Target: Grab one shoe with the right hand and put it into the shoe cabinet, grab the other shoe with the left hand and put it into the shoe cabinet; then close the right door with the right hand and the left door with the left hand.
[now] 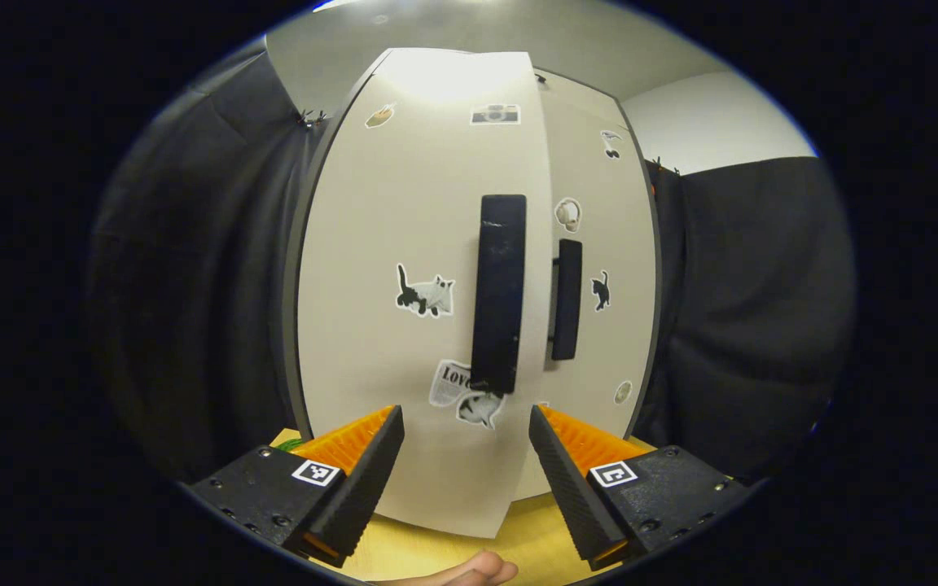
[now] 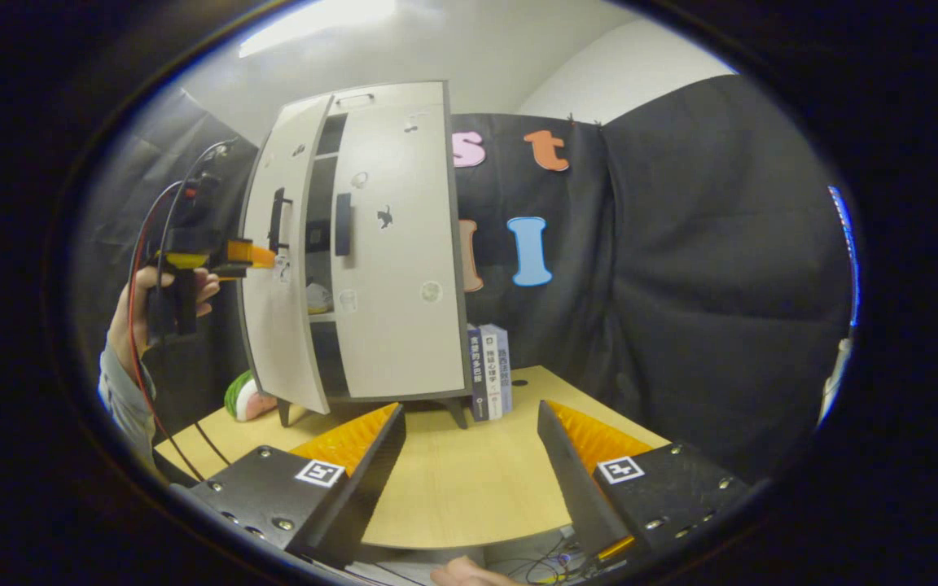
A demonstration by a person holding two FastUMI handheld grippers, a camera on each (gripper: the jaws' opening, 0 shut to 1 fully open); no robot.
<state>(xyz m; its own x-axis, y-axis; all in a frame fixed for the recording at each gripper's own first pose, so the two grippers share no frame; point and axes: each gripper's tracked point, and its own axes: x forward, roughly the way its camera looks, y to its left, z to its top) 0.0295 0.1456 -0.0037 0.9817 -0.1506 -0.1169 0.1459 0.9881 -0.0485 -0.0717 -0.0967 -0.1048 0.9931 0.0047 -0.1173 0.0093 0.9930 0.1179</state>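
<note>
The white shoe cabinet [image 2: 392, 244] stands on the wooden table [image 2: 453, 488]. Its right door [image 2: 400, 268] lies flat against the front, while its left door [image 2: 278, 325] stands partly ajar. Through the gap a pale shoe [image 2: 318, 299] shows on a shelf. In the left gripper view the left door [image 1: 404, 244] is close ahead, its black handle [image 1: 499, 293] just above my left gripper [image 1: 466, 435], which is open and holds nothing. The right door's handle [image 1: 567, 299] sits beside it. From the right gripper view, my left gripper [image 2: 267, 256] touches the left door's outer face. My right gripper [image 2: 469, 427] hangs open over the table, well back from the cabinet.
Two or three books [image 2: 489, 370] stand upright against the cabinet's right side. A green and pink round object [image 2: 245, 396] lies on the table behind the left door. A hand [image 2: 135, 313] and sleeve hold the left gripper, with red and black cables trailing down.
</note>
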